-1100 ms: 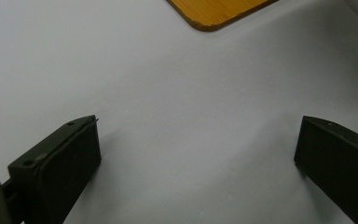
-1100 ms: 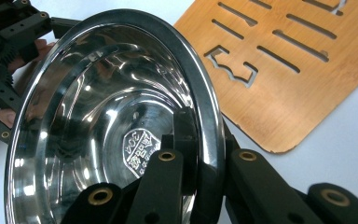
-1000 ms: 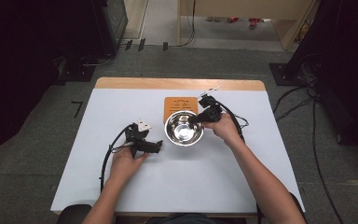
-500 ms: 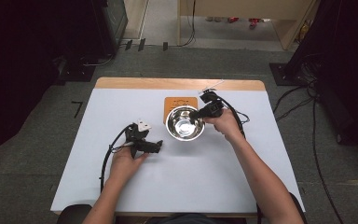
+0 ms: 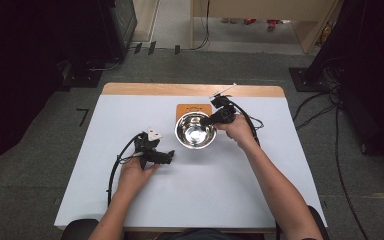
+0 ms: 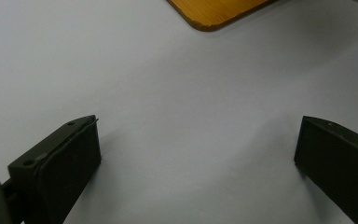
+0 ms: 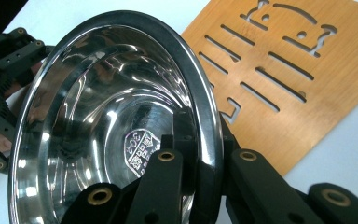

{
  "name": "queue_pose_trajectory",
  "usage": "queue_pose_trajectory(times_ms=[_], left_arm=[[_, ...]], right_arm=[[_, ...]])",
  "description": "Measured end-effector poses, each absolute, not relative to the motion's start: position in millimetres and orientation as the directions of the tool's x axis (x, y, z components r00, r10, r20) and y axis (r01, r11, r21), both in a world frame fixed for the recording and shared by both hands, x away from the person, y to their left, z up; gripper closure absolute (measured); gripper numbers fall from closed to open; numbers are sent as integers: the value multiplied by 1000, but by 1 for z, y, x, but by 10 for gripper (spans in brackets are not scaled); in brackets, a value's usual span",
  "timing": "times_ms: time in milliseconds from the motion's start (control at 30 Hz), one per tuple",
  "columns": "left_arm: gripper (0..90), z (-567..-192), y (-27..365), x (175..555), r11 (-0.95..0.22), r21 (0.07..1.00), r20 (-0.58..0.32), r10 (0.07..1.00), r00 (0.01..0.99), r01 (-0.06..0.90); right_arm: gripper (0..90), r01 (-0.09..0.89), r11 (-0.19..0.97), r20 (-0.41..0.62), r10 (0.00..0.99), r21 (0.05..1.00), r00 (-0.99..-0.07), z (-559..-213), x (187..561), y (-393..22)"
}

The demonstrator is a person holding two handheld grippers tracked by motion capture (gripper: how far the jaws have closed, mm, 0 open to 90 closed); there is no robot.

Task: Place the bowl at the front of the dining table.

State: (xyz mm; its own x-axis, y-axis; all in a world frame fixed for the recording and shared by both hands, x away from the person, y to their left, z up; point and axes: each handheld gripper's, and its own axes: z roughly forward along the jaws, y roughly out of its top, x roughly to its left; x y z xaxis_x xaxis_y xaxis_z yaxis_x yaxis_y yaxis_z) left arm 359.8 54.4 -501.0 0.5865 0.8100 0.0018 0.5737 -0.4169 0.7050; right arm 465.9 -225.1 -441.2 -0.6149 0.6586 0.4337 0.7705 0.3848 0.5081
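Observation:
A shiny steel bowl (image 5: 195,131) hangs tilted above the table, over the near edge of a slotted orange wooden board (image 5: 193,108). My right gripper (image 5: 211,120) is shut on the bowl's right rim. In the right gripper view the rim (image 7: 205,93) sits pinched between the two black jaws, and the board (image 7: 298,79) lies behind it. My left gripper (image 5: 170,156) rests on the white table (image 5: 130,115) to the bowl's left, pointing right. Its jaws stand open with bare table between them (image 6: 198,154); a corner of the board (image 6: 214,11) shows ahead.
Cables trail from both grippers across the table (image 5: 117,167). The tabletop has a wooden strip along its far edge (image 5: 145,89). Dark equipment and floor cables surround the table.
The right gripper has lifted the bowl a little and carried it slightly back toward the board, tilting it. The left gripper has stayed still.

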Motion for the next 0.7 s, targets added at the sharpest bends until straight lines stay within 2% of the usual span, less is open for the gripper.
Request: queue_pose_trajectory(times_ms=[700], left_arm=[[1, -501, 54, 360, -416, 705, 1, 810, 586, 574]], right_arm=[[870, 765, 354, 434, 661, 538, -612, -437, 484, -227]])
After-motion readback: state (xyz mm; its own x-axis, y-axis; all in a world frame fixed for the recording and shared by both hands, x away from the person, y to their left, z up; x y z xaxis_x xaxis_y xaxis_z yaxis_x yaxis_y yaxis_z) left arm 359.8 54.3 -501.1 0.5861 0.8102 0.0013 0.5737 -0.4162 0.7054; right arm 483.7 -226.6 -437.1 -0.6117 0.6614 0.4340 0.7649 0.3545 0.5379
